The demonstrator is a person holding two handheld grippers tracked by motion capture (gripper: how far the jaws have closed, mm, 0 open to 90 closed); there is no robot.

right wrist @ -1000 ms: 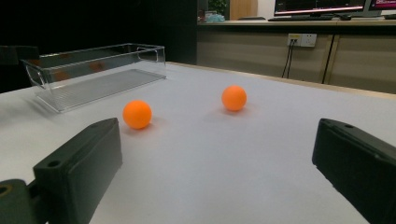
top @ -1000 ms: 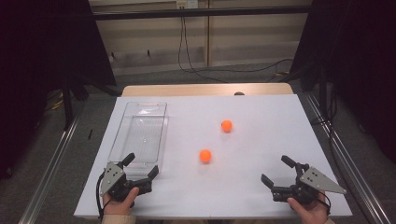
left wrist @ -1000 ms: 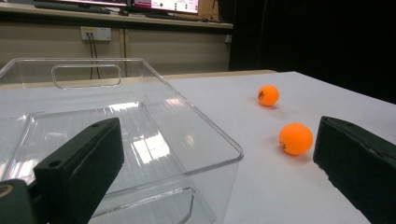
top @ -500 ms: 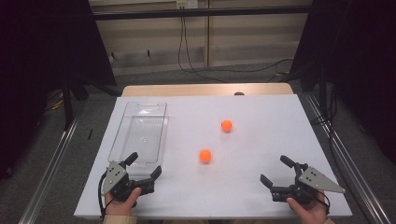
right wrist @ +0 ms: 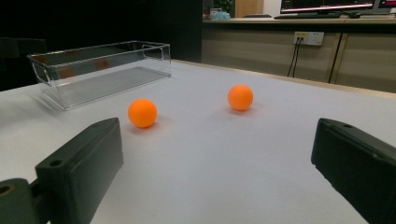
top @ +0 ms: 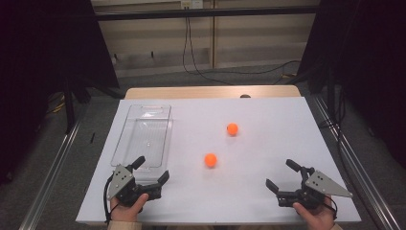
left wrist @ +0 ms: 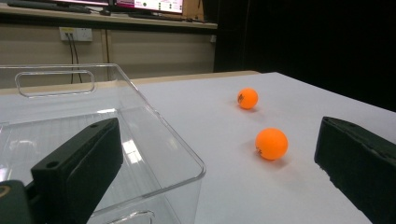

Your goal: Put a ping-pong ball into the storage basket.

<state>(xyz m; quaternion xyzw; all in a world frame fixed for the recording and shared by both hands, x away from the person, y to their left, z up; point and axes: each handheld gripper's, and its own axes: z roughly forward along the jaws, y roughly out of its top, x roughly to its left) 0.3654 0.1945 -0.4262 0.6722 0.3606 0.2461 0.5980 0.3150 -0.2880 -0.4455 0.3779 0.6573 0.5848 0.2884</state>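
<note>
Currently listed: my left claw (top: pixel 152 170) and right claw (top: pixel 285 175), both released, empty, flanking the near orange ball (top: pixel 210 160) for pickup; clear bin (top: pixel 143 136) waits alongside.

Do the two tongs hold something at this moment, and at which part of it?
Nothing is held. The left tongs and the right tongs are both open and empty; the two orange balls lie free on the table.

The white table (top: pixel 268 110) spreads under my left claw (top: pixel 152 167) and right claw (top: pixel 279 173). Its wooden edge (top: pixel 210 92) lies far ahead of them. Beyond it, black cables (top: pixel 187 52) hang down a beige wall (top: pixel 249 38) to grey carpet (top: pixel 225 79). A white socket (right wrist: pixel 309 38) sits up there.
</note>
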